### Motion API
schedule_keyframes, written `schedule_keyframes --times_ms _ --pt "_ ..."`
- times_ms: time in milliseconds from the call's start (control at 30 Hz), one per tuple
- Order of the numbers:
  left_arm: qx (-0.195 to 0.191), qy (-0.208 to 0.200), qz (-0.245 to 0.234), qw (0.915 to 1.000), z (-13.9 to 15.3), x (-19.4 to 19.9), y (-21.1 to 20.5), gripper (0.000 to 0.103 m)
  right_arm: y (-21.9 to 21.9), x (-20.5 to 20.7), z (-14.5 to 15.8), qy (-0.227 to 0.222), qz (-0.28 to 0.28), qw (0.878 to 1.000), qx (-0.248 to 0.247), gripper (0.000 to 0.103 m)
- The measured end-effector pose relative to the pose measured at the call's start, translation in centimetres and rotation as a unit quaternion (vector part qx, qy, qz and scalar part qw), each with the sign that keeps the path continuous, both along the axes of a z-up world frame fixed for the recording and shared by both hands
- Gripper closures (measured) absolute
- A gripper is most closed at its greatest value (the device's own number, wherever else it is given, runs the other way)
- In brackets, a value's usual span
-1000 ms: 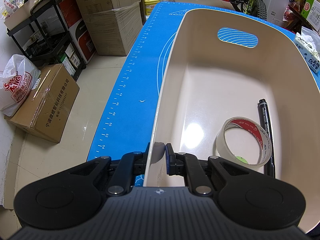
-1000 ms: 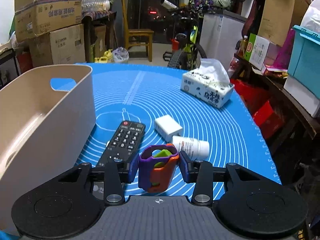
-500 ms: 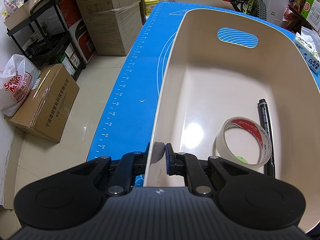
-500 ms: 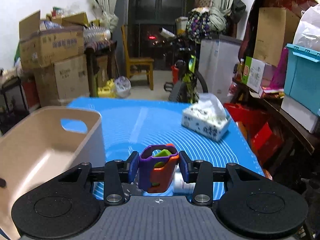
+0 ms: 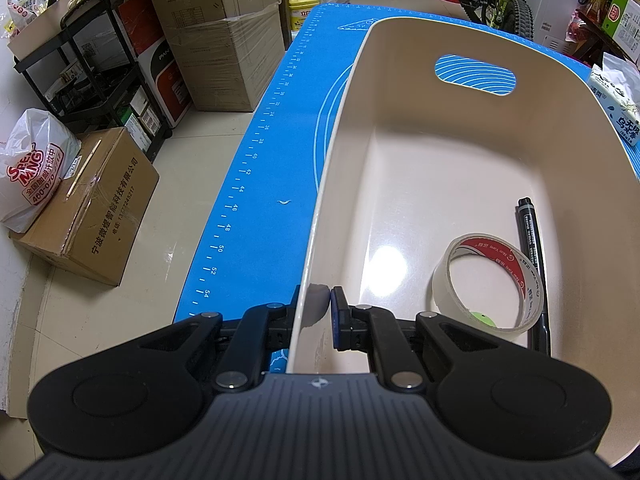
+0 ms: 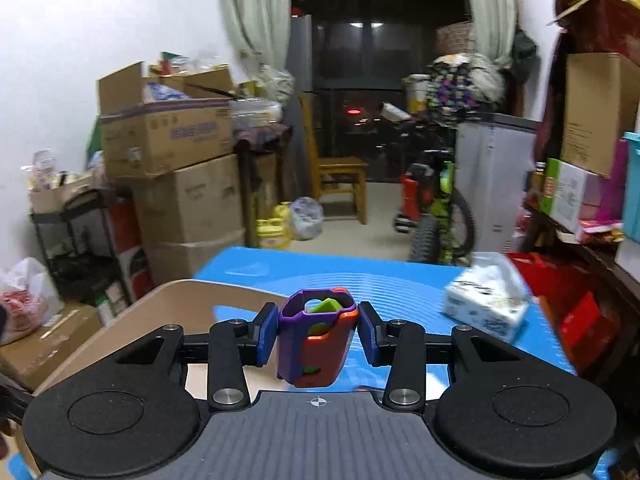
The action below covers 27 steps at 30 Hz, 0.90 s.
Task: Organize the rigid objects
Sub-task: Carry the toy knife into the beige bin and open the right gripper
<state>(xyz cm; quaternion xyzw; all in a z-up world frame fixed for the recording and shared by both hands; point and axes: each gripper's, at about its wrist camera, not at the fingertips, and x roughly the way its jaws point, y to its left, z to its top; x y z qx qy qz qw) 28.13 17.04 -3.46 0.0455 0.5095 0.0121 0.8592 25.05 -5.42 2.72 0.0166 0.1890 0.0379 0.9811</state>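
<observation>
The left gripper (image 5: 316,320) has its jaws clamped on the near wall of the beige bin (image 5: 400,184), which sits on the blue-matted bench (image 5: 272,168). Inside lie a tape roll (image 5: 490,284) and a marker (image 5: 530,248) (side by side). The right gripper (image 6: 317,334) holds a purple-and-orange toy (image 6: 316,340) between its jaws, above the bench beside the bin.

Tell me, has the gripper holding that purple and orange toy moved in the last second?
Yes. The right gripper with the toy has risen and tipped up: the blue mat sits lower in its view, with more room visible beyond.
</observation>
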Motion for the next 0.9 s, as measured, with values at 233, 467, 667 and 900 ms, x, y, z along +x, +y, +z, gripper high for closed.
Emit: schedule_keyframes --times_ms 233,467,667,900 --pt "0.0 0.0 0.0 1.0 0.0 0.0 0.0 0.09 3.7 0.9 -0.6 0.017 0.056 0.998 0.004 0.054" --pt "0.0 0.0 0.0 1.0 0.0 0.0 0.0 0.09 6.1 1.5 -2.0 0.048 0.089 0.995 0.002 0.054" --pt "0.0 0.0 0.0 1.0 0.0 0.0 0.0 0.09 7.7 2.3 -4.1 0.101 0.104 0.989 -0.001 0.054" --pt "0.001 0.0 0.0 1.0 0.0 0.0 0.0 0.09 8.7 3.2 -5.8 0.164 0.113 0.98 -0.028 0.054"
